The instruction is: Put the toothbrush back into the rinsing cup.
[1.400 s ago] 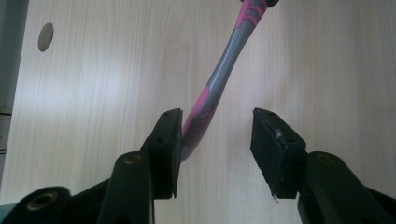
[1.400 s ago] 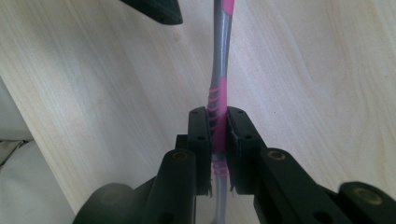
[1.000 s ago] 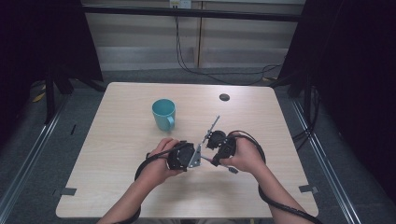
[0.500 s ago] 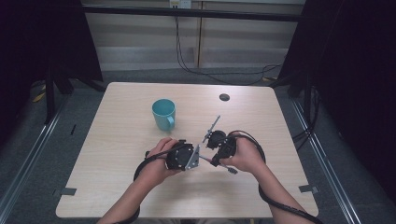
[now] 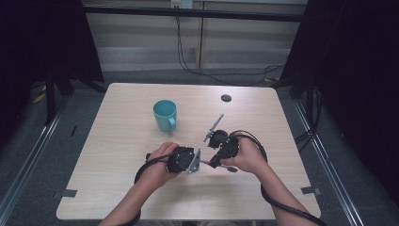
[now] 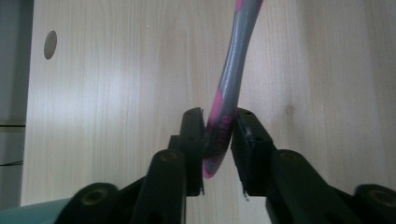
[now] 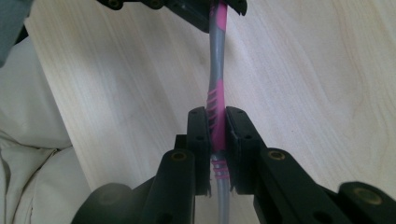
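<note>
The step in hand looked like a handover of a grey-and-pink toothbrush [image 7: 215, 100] between the two grippers, low over the bench [image 5: 117, 155] just in front of the person. The right gripper [image 7: 215, 140] was clamped narrow on the ribbed pink grip section. The left gripper [image 6: 219, 135] had just been closing, its jaws now pinching the handle's end, which sat tilted between the pads. In the high view the brush spanned the gap between both hands, left gripper at nine o'clock of it, right gripper at three. Farther off, at eleven o'clock, stood a teal mug [image 5: 165, 114]. The next move probably called for one gripper to let go once the other's hold was firm.
</note>
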A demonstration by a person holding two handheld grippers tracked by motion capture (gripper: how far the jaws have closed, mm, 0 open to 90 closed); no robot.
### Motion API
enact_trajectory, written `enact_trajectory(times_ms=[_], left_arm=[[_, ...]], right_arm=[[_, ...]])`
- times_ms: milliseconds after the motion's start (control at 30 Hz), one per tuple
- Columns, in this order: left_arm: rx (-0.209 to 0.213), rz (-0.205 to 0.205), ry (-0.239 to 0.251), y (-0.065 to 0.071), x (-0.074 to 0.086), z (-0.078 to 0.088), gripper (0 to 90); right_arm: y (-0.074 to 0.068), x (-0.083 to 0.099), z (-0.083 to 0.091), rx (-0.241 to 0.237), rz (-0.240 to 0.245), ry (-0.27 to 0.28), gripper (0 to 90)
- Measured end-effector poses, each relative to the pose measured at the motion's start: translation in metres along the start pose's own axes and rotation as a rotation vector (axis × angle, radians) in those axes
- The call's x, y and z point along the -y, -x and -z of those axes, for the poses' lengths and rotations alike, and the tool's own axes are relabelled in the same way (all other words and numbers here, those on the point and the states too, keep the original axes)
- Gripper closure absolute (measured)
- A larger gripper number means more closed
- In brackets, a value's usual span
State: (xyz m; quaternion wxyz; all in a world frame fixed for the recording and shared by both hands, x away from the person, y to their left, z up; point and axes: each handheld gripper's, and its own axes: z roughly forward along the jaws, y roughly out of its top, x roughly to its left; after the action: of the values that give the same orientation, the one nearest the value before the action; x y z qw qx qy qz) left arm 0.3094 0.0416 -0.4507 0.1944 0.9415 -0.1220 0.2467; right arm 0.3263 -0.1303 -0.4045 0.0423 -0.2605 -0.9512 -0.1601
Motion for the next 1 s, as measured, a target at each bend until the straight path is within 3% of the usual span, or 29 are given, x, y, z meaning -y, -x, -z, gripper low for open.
enact_trajectory(times_ms=[67,133,333,500,633,767,900,1000], left_arm=[[0.019,-0.004,-0.007,0.001,-0.001,-0.001,76.7],[0.041,0.041,0.005,0.004,-0.001,-0.002,78.2],[0.093,0.112,0.002,0.004,0.002,-0.002,78.9],[0.126,0.187,0.008,0.005,0.007,-0.004,78.9],[0.145,0.294,0.022,0.003,0.013,-0.004,78.9],[0.14,0.367,0.013,0.0,0.021,-0.002,78.9],[0.134,0.464,0.018,-0.002,0.031,-0.001,78.9],[0.138,0.532,0.015,-0.004,0.038,0.0,78.9]], right_arm=[[-0.001,0.0,0.001,0.0,-0.004,0.004,81.5],[0.0,0.0,0.003,0.003,-0.008,0.017,80.8],[0.004,0.003,0.007,0.014,-0.033,0.088,77.8],[0.007,0.005,0.013,0.027,-0.065,0.147,62.5],[0.01,0.008,0.022,0.055,-0.094,0.22,53.0],[0.015,0.015,0.032,0.077,-0.16,0.327,51.1],[0.021,0.024,0.041,0.117,-0.196,0.434,49.9],[0.022,0.028,0.045,0.141,-0.222,0.463,48.4]])
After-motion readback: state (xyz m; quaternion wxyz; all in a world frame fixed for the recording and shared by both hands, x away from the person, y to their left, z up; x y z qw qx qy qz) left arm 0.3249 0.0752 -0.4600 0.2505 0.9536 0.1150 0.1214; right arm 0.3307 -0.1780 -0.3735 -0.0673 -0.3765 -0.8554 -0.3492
